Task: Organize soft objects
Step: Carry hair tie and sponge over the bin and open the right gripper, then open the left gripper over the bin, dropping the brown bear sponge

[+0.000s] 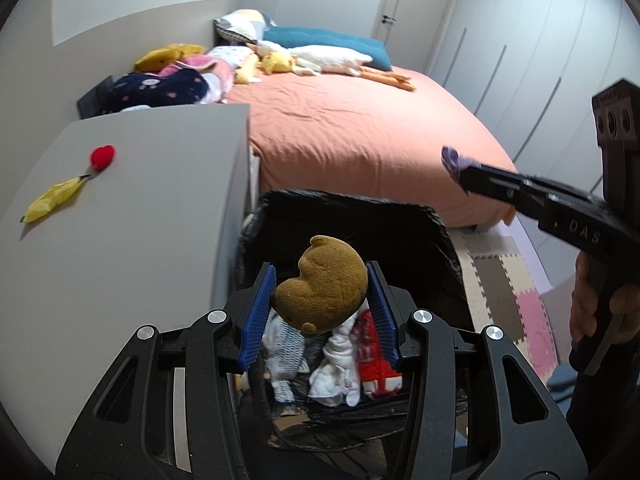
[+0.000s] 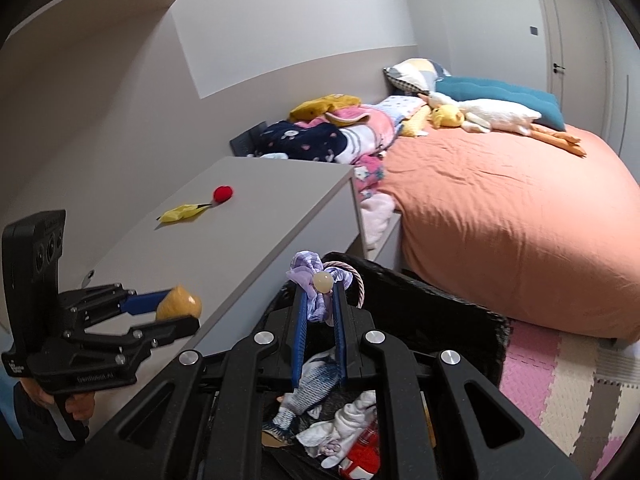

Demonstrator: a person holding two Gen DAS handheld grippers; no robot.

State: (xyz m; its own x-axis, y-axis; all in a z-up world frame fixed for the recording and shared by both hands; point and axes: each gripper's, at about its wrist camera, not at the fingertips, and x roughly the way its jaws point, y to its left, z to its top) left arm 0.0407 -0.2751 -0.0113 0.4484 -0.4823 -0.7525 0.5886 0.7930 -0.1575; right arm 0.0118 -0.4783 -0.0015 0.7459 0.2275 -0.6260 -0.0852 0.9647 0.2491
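Note:
My left gripper (image 1: 322, 276) is shut on a brown plush bear piece (image 1: 322, 282), held above a black basket (image 1: 400, 208) of small clothes. It shows at the left of the right wrist view too, left gripper (image 2: 180, 312) with the brown plush (image 2: 176, 304). My right gripper (image 2: 320, 300) is shut on a lilac fabric hair tie with a cream bead (image 2: 322, 280), also over the basket (image 2: 440, 304). In the left wrist view the right gripper (image 1: 464, 172) comes in from the right holding the lilac fabric (image 1: 452, 160).
A grey cabinet top (image 1: 152, 208) on the left carries a red pom-pom (image 1: 103, 156) and a yellow scrap (image 1: 54, 199). Behind is a bed with an orange cover (image 1: 360, 128), plush toys and folded clothes. Foam floor mats (image 2: 560, 380) lie on the right.

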